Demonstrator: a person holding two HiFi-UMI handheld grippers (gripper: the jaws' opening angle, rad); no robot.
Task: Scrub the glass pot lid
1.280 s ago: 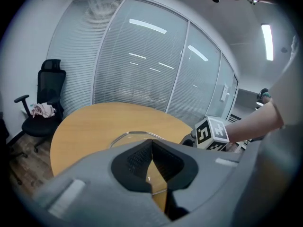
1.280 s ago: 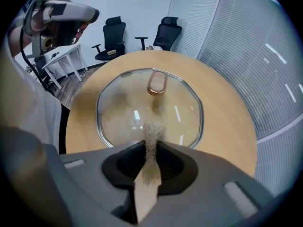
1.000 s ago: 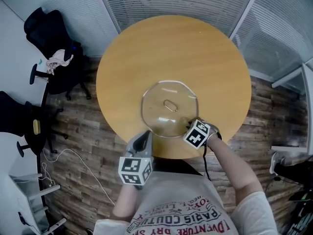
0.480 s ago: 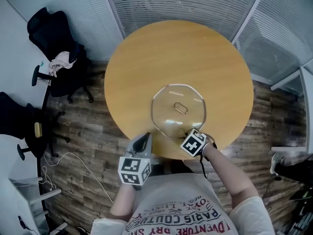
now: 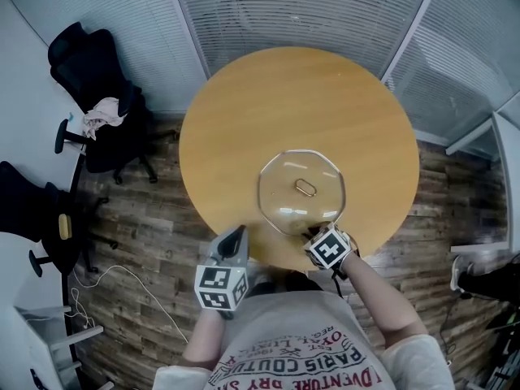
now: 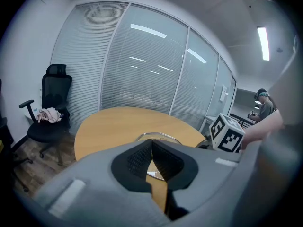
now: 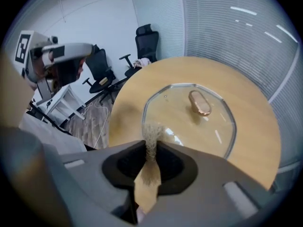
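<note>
- Clear, eight-sided glass pot lid (image 5: 284,177) with a metal rim, flat on the round tan wooden table (image 5: 244,112), in its near right part.
- Small oval copper-coloured handle (image 5: 305,188) at the lid's middle, pointing up.
- Near rim of the lid close to the table's near edge, with only a narrow band of wood between them.
- Wide stretch of tabletop beyond the lid towards the table's far edge, and more to the lid's left.
- Right gripper (image 5: 314,235) at the table's near edge, reaching in over the lid's near rim.
- Jaws pressed onto a thin tan scrubbing pad (image 7: 151,135), whose frayed tip stands out past them at the rim of the lid (image 7: 189,122); contact with the glass not clear.
- Left gripper (image 5: 236,232) at the table's near edge, left of the lid and apart from it.
- Jaws together, nothing between them, pointed across the table with the lid (image 6: 158,137) ahead.
- Black office chair (image 5: 89,63) with a pink cloth (image 5: 102,112) on its seat, on the plank floor well left of the table.
- Glass walls with white blinds (image 5: 325,6) beyond the table's far edge.
</note>
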